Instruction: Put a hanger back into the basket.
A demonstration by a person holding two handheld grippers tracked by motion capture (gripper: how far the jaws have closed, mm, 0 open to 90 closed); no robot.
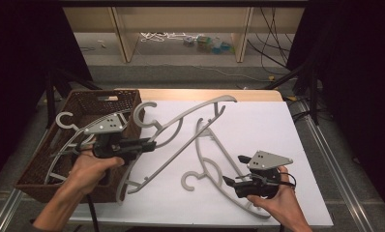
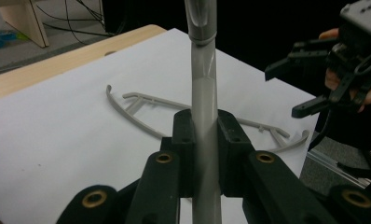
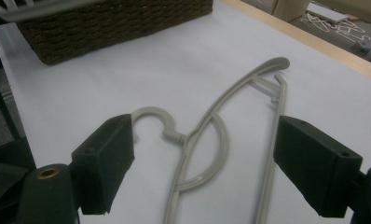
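Observation:
My left gripper is shut on a grey plastic hanger, holding it tilted up off the white table sheet beside the basket. In the left gripper view the jaws clamp the hanger's bar. A second grey hanger lies flat on the sheet with its hook toward the front. My right gripper hovers open just right of that hook. In the right gripper view the pads stand wide apart above the lying hanger, with nothing gripped.
A brown wicker basket stands at the table's left edge with another grey hanger in it. Bare wood shows at the table's far edge. Shelving and cables lie on the floor beyond.

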